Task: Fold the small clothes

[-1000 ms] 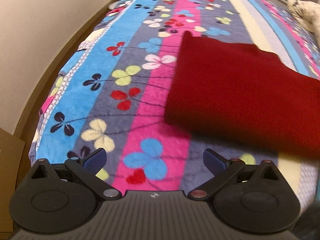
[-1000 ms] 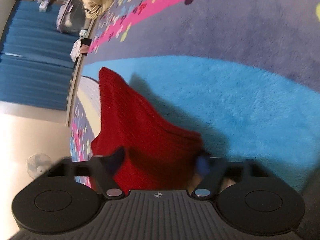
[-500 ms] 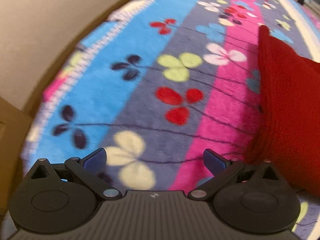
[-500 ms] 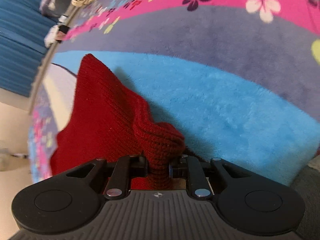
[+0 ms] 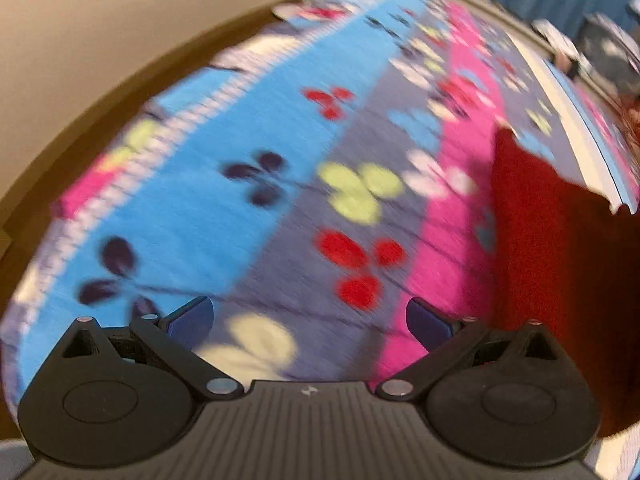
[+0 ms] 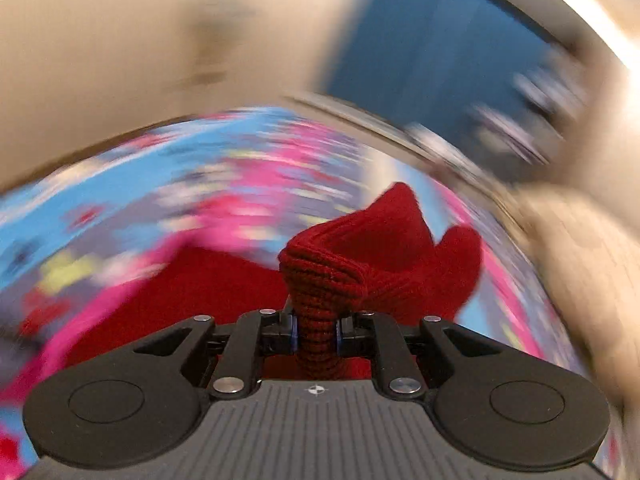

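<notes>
One red knit garment (image 6: 384,248) bunched, axis unclear.

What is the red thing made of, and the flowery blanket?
The red garment looks like knitted yarn, probably wool or acrylic: ribbed stitches show where the right gripper pinches it. The flowery blanket seems to be soft plush fleece, fuzzy and matte, though blur hides detail.

One red knit garment (image 6: 384,248). One flowered blanket (image 5: 280,208) (striped blue, grey, pink). Two grippers: left gripper (image 5: 308,320), right gripper (image 6: 316,332). One blue curtain (image 6: 432,64), blurred.
</notes>
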A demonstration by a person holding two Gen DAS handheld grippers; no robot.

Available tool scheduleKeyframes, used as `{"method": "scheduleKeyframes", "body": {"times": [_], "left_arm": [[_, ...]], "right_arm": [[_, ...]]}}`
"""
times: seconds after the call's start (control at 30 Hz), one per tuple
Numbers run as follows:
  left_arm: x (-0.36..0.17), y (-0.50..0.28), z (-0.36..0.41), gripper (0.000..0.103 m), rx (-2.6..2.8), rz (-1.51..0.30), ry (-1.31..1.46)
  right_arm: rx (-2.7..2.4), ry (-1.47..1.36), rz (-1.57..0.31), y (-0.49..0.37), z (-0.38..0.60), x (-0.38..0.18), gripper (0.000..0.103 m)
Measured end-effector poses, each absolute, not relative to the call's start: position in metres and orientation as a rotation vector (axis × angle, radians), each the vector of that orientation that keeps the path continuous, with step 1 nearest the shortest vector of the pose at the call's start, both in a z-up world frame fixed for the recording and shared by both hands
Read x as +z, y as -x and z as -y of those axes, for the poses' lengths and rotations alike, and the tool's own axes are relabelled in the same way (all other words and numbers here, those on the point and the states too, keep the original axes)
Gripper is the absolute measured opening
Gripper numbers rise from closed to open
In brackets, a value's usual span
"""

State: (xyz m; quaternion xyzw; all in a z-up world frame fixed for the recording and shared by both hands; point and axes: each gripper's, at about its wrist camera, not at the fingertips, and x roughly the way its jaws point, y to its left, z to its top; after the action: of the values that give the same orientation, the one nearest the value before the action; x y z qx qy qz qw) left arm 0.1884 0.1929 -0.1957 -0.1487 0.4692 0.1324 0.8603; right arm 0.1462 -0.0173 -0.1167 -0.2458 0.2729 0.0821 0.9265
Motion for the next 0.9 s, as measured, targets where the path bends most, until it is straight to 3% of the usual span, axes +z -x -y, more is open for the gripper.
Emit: {"method": "scheduleKeyframes", "body": {"times": [0.17,0.4,0.57,0.7,0.77,0.9], "left_arm": [[-0.202,-0.186,-0.216,0.103,0.307,-1.009,0.421],[-0.200,-0.188,-0.211,0.103,0.273,-0.996,0.403],[-0.202,-0.188,-0.212,0.103,0.285,-0.997,0.393],[-0.200,-0.188,-0.209,0.103,0.263,-0.995,0.391],[-0.195,-0.187,-0.202,0.103,0.240,-0.996,0.387],[-0.169,-0.180,-0.185,0.103,0.187,-0.956,0.362]], "right_arm": [[0.297,0.661,-0.666,-0.135,-0.036,-0.186,0.017],[0.316,0.572,-0.542,-0.131,-0.034,-0.128,0.016],[0.404,0.706,-0.662,-0.127,-0.042,-0.180,0.018],[0.411,0.678,-0.668,-0.125,-0.039,-0.174,0.031],[0.455,0.561,-0.741,-0.125,-0.029,-0.154,0.053],[0.444,0.341,-0.768,-0.096,0.007,-0.105,0.058]]}}
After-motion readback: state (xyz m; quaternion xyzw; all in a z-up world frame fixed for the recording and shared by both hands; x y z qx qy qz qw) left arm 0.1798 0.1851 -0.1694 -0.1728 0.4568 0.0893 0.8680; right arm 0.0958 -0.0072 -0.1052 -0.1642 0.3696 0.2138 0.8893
